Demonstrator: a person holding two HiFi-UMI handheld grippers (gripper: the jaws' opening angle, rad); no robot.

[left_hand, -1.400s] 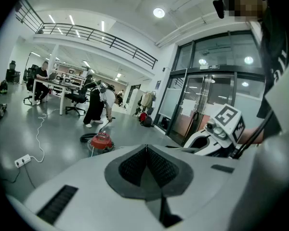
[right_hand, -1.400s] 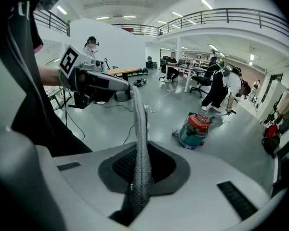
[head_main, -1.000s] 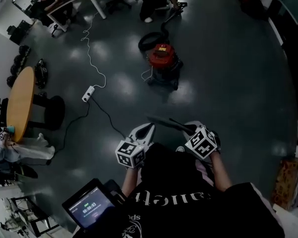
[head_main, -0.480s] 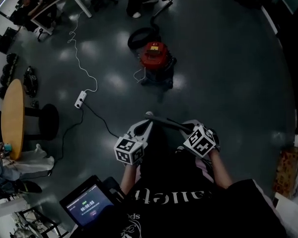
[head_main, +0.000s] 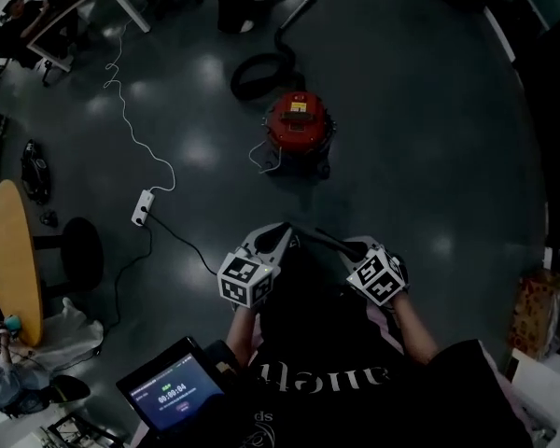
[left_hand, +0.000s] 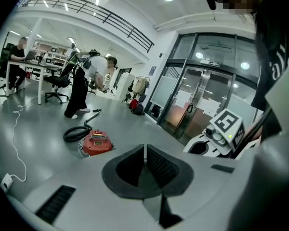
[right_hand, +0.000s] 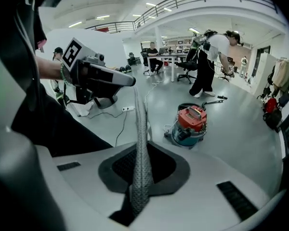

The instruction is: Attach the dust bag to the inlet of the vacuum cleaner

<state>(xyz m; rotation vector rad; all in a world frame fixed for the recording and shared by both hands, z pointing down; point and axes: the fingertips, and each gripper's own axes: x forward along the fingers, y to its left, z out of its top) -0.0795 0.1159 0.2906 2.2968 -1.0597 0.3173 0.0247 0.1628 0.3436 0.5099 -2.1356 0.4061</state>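
Note:
The red vacuum cleaner (head_main: 299, 124) stands on the dark floor ahead of me, with its black hose (head_main: 261, 73) coiled behind it. It also shows in the left gripper view as the vacuum cleaner (left_hand: 96, 142) and in the right gripper view as the vacuum cleaner (right_hand: 191, 121). A grey fabric dust bag (right_hand: 142, 167) hangs stretched between both grippers and looks like a dark strip (head_main: 317, 239) from above. My left gripper (head_main: 278, 231) is shut on one end, a thin pale edge (left_hand: 144, 153) between its pads. My right gripper (head_main: 350, 247) is shut on the other end.
A white power strip (head_main: 142, 207) and its cables lie on the floor to the left. A round wooden table (head_main: 9, 259) and a black stool (head_main: 79, 250) stand further left. A person (right_hand: 207, 61) bends over beyond the vacuum. A cardboard box (head_main: 532, 311) sits at right.
Both grippers have carried the bag forward toward the vacuum. The power strip, table and stool have slid down the head view, and the desks at the top have slipped out.

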